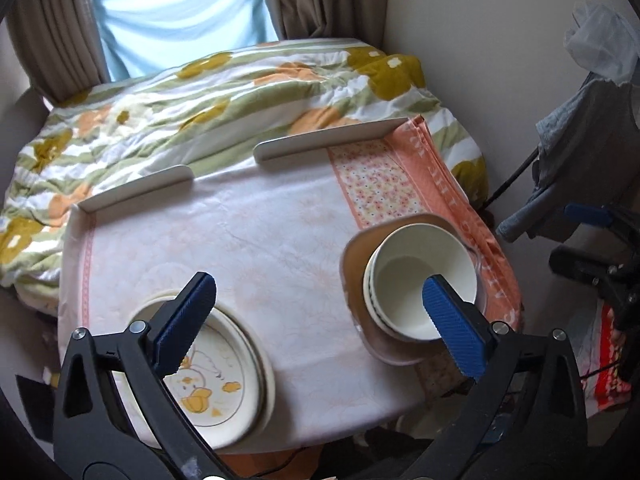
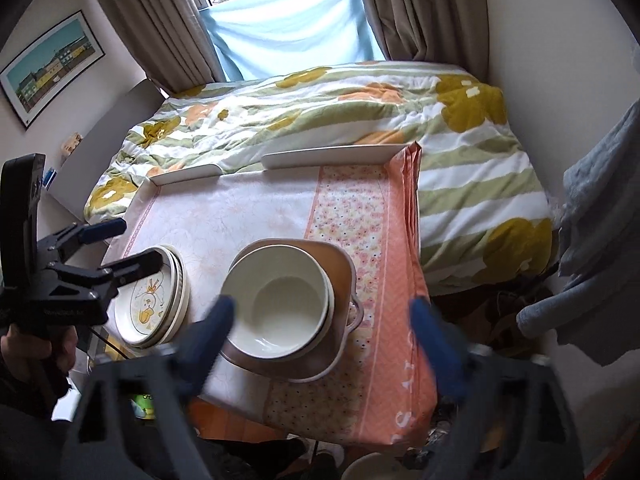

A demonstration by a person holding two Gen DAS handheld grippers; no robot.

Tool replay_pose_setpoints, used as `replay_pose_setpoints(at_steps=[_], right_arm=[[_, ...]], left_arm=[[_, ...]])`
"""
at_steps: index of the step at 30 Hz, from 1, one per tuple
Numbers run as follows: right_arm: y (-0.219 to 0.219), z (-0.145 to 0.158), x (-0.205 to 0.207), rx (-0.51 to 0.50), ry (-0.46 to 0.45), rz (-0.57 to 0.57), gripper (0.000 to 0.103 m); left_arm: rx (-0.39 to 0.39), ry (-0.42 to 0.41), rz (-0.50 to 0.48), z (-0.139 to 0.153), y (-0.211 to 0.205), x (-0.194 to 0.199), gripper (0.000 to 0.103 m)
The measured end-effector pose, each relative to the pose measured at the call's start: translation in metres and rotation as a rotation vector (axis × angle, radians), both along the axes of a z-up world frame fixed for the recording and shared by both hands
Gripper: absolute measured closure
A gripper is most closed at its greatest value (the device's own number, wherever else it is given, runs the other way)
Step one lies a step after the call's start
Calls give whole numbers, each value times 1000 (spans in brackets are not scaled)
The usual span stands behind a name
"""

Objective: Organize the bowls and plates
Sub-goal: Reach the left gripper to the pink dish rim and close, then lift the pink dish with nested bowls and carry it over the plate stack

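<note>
Only the right view shows the framed picture (image 2: 50, 66); both tools (image 1: 320, 320) (image 2: 320, 320) gape empty.

The table (image 1: 248, 216) is bare across its middle and far part, so a gripper could pass freely there, from the near edge up to the far rim. Two low white rails (image 1: 332, 140) stand along that far edge with a gap between them; past them the quilt (image 1: 200, 96) rises on the bed. Near left, the plates (image 1: 228, 376) take up the corner. Near right, the bowls (image 1: 420, 276) sit stacked on a tray (image 1: 354, 256), close to the right edge. A clear lane runs between plates and bowls. To the right of the table, hanging clothes (image 1: 576, 148) crowd the side.
</note>
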State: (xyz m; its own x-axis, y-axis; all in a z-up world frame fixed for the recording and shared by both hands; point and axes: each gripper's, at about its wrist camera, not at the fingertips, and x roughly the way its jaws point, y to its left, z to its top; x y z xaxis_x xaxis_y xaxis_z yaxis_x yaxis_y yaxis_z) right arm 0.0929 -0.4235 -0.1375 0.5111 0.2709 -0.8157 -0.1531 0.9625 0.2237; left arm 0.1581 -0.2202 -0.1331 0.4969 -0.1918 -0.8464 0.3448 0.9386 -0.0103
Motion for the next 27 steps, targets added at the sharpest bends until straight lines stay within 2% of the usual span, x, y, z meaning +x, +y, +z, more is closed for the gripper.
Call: replay_pose_setpoints(at_steps=[2,5,12,17,19,20,22,27], right_arm=[[-4,0,-4,-54,-15,9,0],[-8,-18,-2,-135,100,23,0],[-6,-64,14,-215,259,55,1],[1,-89,30,-220,337,81,30],[3,-97,34,-217,359,98,34],[6,-100,37,-210,369,110,38],[11,-107,41,-211,386,138,45],[21,-126,50,-190,424,176,59]], left_arm=[[31,23,-22,-7,7,-3,0],[62,87,-72,-28,12,-5,0],[104,238,-143,-74,-1,5,1],[136,312,-194,-98,-18,15,11],[154,337,-210,-108,-25,18,15],[138,349,-217,-111,-27,20,16],[127,374,-223,-117,-30,24,25],[125,412,-242,-132,-40,29,38]])
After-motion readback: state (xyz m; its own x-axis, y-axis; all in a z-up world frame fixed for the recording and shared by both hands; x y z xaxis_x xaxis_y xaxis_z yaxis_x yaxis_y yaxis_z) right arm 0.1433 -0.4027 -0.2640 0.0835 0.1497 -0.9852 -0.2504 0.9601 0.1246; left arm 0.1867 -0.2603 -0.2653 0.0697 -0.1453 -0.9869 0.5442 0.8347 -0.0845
